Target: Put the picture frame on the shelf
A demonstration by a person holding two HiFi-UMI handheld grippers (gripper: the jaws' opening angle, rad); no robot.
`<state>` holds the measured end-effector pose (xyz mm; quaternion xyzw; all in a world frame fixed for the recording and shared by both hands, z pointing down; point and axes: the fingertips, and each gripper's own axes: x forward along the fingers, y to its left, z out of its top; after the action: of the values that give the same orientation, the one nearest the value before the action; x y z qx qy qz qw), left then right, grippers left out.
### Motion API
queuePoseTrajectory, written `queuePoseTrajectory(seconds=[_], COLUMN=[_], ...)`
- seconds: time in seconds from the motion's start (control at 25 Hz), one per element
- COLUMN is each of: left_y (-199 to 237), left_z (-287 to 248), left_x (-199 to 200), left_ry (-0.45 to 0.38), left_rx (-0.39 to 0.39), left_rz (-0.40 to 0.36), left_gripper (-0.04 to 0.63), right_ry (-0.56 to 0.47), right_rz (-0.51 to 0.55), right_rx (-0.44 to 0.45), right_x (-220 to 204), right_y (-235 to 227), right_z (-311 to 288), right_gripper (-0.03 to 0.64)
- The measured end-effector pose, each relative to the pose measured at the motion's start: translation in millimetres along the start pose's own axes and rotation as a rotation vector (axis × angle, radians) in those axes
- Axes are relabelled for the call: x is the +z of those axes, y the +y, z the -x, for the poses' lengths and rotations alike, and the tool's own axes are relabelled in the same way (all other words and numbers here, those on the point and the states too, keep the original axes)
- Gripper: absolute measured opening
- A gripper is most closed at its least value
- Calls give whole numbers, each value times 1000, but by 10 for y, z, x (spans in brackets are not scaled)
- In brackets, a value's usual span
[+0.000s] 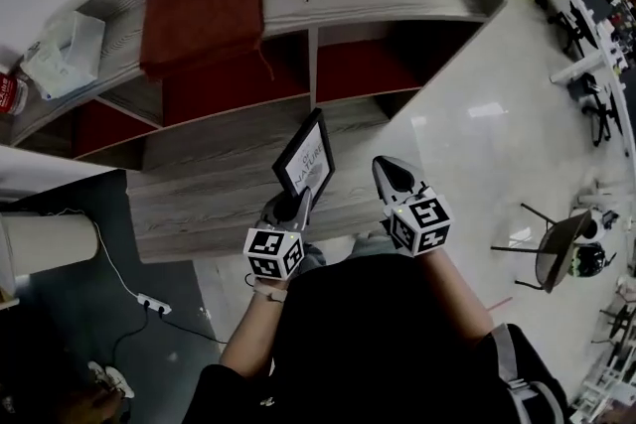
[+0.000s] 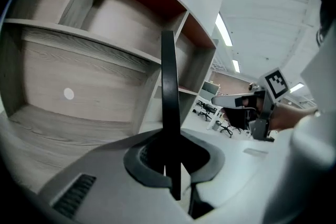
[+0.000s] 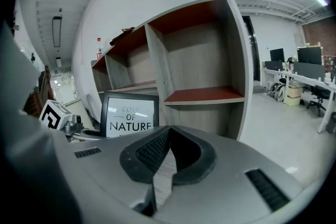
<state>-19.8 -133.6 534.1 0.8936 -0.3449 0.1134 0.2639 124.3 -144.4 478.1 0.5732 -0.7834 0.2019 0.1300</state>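
A black picture frame [image 1: 306,159] with a white "NATURE" print stands upright in my left gripper [image 1: 293,206], which is shut on its lower edge. In the left gripper view the frame [image 2: 169,107] shows edge-on, a thin black bar between the jaws. The right gripper view shows its printed face [image 3: 130,115] at the left. The grey wooden shelf unit [image 1: 298,5] with red back panels stands just ahead, its cubbies [image 2: 73,86] facing the frame. My right gripper [image 1: 395,176] hangs beside the frame, shut with nothing in it.
A red cloth [image 1: 204,10] lies on top of the shelf unit, with a clear plastic box [image 1: 65,50] at its left end. A power strip and cable [image 1: 149,303] lie on the dark floor at left. Office chairs [image 1: 556,248] and desks stand at right.
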Motion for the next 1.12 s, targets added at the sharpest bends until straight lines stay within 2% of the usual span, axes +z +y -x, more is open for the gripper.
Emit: queuePoseTrajectory(seconds=[0.32,0.48,0.6,0.88,1.12], left_y=[-140,-163,-156,42,315], left_z=[-550,-868,-1109,-1511,-1737], left_x=[-302,-439,-491,-477,-562], left_ry=[-45,-110,-161,-291,-321], left_rx=[181,295,353,457,563], left_rz=[81,136,152,137,128], left_gripper=[37,37,37,37,37], right_ry=[91,146,183,227,258], right_rz=[116,187,230,298,335], right_rx=[203,294,338,373,372], right_x=[-27,-155,-267,-498,-645], right_y=[-410,-643,-770,-921,-1027], right_z=[-213,-271,-275,-396,-437], right_gripper=[-3,-3,-3,-3,-3])
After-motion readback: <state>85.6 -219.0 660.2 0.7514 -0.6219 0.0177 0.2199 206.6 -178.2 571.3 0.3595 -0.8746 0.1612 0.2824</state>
